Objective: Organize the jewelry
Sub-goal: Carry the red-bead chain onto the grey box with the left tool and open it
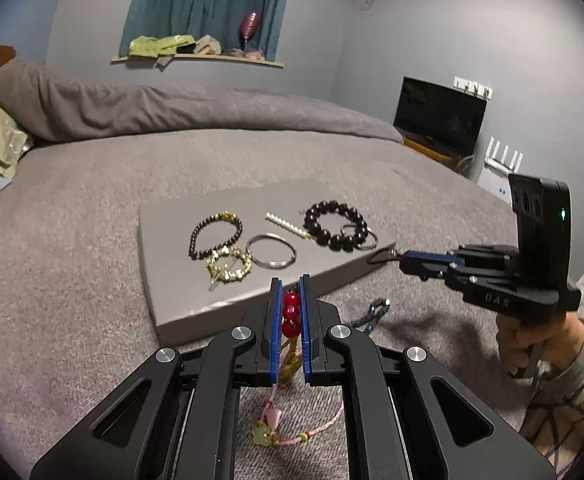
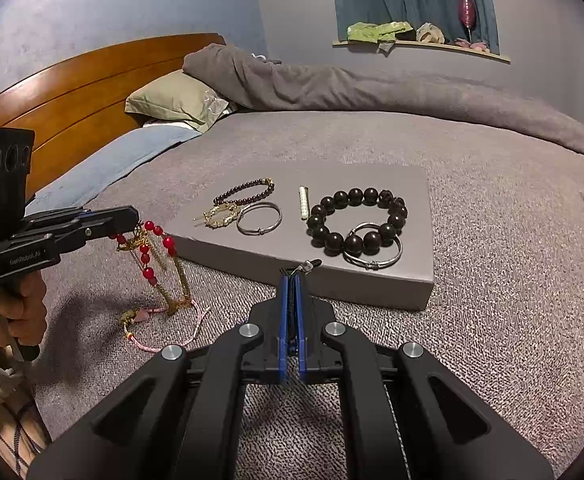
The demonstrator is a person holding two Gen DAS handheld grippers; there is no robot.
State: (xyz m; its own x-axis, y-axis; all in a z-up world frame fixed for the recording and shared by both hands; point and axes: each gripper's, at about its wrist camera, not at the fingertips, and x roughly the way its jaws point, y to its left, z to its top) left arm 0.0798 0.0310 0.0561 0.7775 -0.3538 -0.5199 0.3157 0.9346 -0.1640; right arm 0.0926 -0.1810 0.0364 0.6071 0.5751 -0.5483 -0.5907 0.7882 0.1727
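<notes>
1. Left gripper (image 1: 291, 312): I have it pinching a red bead strand (image 1: 290, 315) between the blue pads, the rest of the strand and its gold chain (image 2: 176, 276) hanging down to the bed cover (image 1: 72, 264); held up this way it hangs free of the cloth, ready, I judge, for the board

2. Right gripper (image 2: 292, 280): pressed together on a thin dark cord loop with a small metal clasp (image 2: 305, 266), its tip just at the near edge of the board

3. Grey display board (image 2: 371, 288): lies flat on the bed and serves as the sorting surface

4. On the board, laid apart in a row so nothing tangles: small dark bead bracelet (image 2: 248, 190), gold bead bracelet (image 2: 220, 216), silver bangle (image 2: 260, 218), pearl bar (image 2: 303, 204), large dark bead bracelet (image 2: 355, 220) with a second silver bangle (image 2: 373, 246) overlapping it

5. Still off the board: pink cord bracelet with charm (image 2: 160, 326) on the bed cover below the hanging strand, and a blue braided cord (image 1: 375, 312) near it

6. Judgement: sorting about half done
</notes>
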